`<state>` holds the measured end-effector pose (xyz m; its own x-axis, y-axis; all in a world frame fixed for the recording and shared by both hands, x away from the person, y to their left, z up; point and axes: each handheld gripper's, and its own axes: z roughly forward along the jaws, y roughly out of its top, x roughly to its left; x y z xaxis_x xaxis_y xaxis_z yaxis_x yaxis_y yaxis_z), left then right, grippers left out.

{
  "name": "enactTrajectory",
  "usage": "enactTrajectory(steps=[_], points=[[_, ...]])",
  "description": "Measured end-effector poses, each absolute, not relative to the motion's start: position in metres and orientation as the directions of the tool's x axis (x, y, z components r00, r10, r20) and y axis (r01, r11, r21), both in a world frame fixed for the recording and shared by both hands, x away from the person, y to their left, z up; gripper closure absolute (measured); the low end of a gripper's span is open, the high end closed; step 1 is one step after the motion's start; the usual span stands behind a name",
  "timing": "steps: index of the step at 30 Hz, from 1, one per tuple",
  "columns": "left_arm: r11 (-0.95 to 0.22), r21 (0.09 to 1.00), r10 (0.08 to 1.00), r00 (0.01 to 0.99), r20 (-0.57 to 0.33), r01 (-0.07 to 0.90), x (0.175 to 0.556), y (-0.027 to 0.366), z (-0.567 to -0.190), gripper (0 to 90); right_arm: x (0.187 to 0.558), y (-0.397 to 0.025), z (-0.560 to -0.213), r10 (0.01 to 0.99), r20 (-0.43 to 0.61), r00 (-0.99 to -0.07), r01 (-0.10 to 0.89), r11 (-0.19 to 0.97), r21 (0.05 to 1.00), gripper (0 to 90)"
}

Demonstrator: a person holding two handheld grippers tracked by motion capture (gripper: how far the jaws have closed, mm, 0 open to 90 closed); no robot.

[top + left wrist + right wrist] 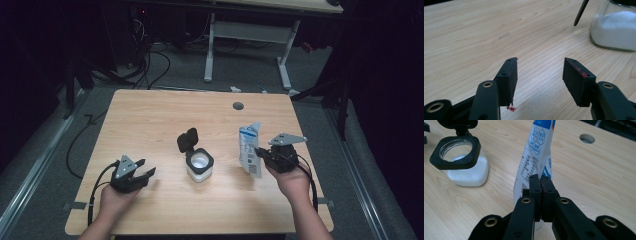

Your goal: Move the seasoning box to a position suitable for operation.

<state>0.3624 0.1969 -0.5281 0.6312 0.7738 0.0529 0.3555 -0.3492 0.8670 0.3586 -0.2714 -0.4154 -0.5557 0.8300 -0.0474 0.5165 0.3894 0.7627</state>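
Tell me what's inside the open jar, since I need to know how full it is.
The jar holds a white granular powder filling roughly its lower half, seen through the clear wall. Its flip lid stands open. The black collar hides part of the powder's surface.

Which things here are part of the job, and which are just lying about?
In the job: white-and-blue pouch, clamped in the right hand-held gripper; open jar of white powder; left hand-held gripper, open.

Lying about: white desk behind; floor cables.

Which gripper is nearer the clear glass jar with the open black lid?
Left. The left gripper sits open just beside the jar; the right gripper, gripping the white-and-blue pouch, is slightly farther.
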Motion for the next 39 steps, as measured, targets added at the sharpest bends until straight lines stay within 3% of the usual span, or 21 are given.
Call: enactTrajectory(steps=[12, 21, 39], points=[[-0.344, 0.883, 0.772, 0.631, 0.073, 0.319, 0.352, 0.203, -0.527, 42.9, 0.346, -0.271, -0.435, 0.826, -0.069, -0.56, 0.412, 0.349, 0.842, 89.5], [-0.342, 0.883, 0.78, 0.622, 0.075, 0.322, 0.347, 0.205, -0.528, 42.3, 0.338, -0.274, -0.452, 0.859, -0.079, -0.506, 0.335, 0.281, 0.899, 89.5], [-0.318, 0.897, 0.779, 0.624, 0.063, 0.308, 0.339, 0.21, -0.521, 42.1, 0.326, -0.276, -0.459, 0.867, -0.084, -0.491, 0.299, 0.258, 0.919, 89.5]])
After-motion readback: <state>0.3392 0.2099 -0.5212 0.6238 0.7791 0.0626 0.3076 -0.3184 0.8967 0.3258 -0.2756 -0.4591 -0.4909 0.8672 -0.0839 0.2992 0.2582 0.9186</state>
